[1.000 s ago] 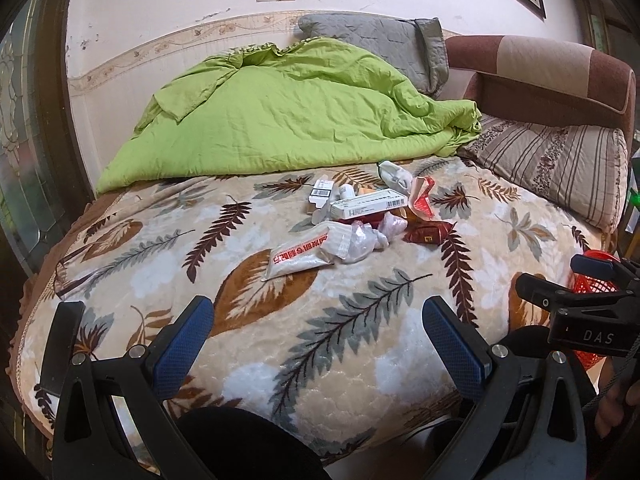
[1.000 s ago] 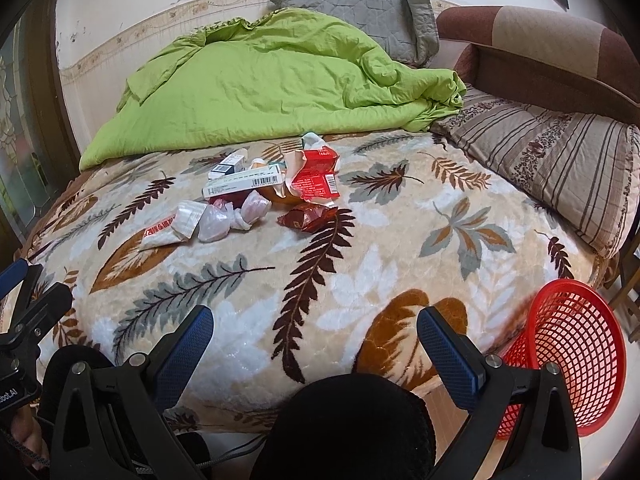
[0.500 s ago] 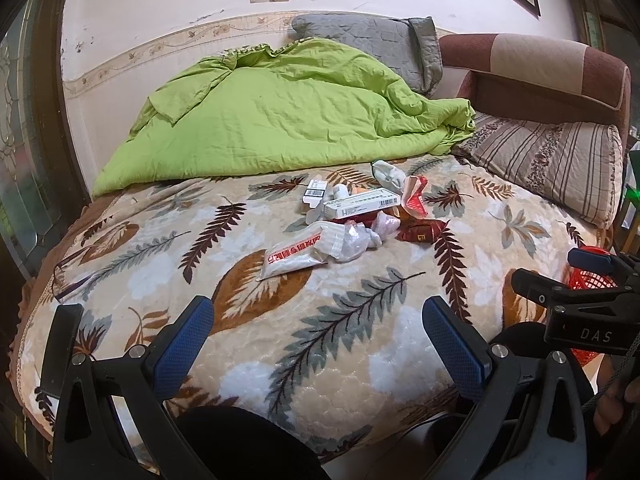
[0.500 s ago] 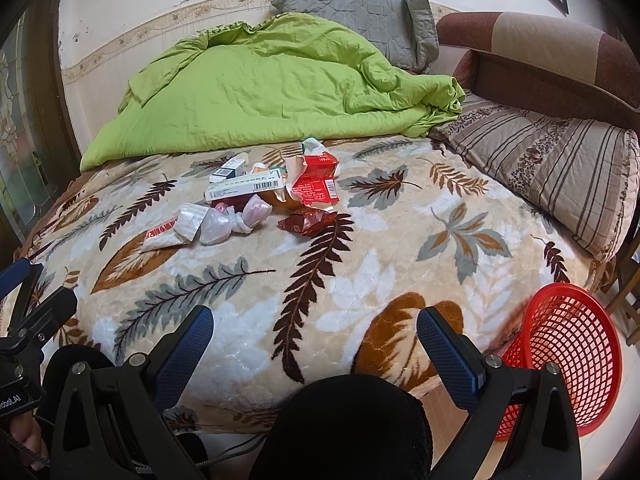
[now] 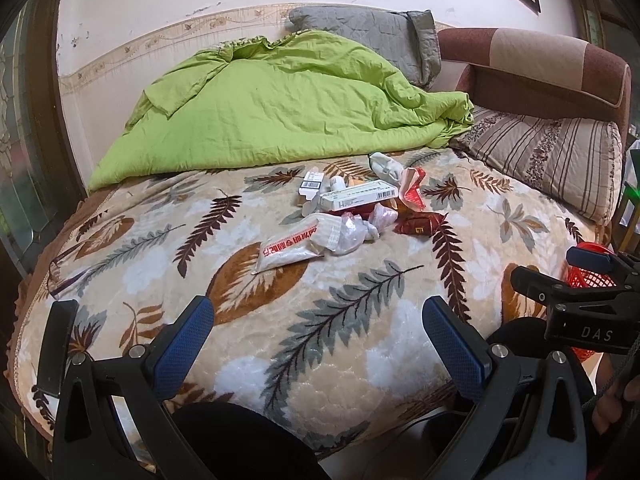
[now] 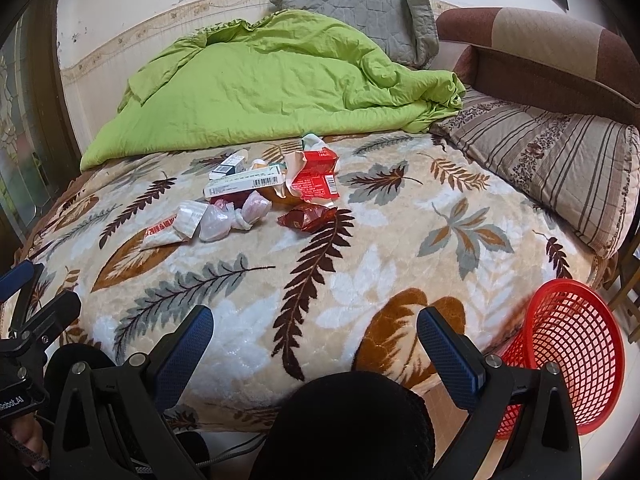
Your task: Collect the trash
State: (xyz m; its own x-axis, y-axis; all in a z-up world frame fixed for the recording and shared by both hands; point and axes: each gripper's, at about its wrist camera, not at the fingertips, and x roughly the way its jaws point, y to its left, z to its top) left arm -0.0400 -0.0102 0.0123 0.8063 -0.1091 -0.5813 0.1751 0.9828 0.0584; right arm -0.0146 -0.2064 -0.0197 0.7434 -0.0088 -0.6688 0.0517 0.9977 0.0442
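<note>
A pile of trash lies mid-bed: a long white box (image 5: 358, 196) (image 6: 245, 187), a white pouch with red print (image 5: 288, 249) (image 6: 162, 234), crumpled clear plastic (image 5: 352, 232) (image 6: 218, 222), a dark red wrapper (image 5: 418, 225) (image 6: 306, 217), a torn red packet (image 6: 314, 180) (image 5: 412, 192) and a small carton (image 5: 311, 184). A red mesh basket (image 6: 568, 358) (image 5: 588, 276) stands on the floor at the bed's right corner. My left gripper (image 5: 318, 340) and right gripper (image 6: 314, 340) hover open over the bed's near edge, well short of the pile, holding nothing.
The bed carries a leaf-print blanket (image 5: 360, 312), with a bunched green quilt (image 5: 280, 120) and a grey pillow (image 5: 372, 36) at the back. A striped pillow (image 6: 552, 160) and a brown headboard (image 6: 540, 48) lie on the right. A wall runs behind.
Both grippers have drawn back and risen slightly, so the trash pile sits a little lower and smaller in view. Both stay open.
</note>
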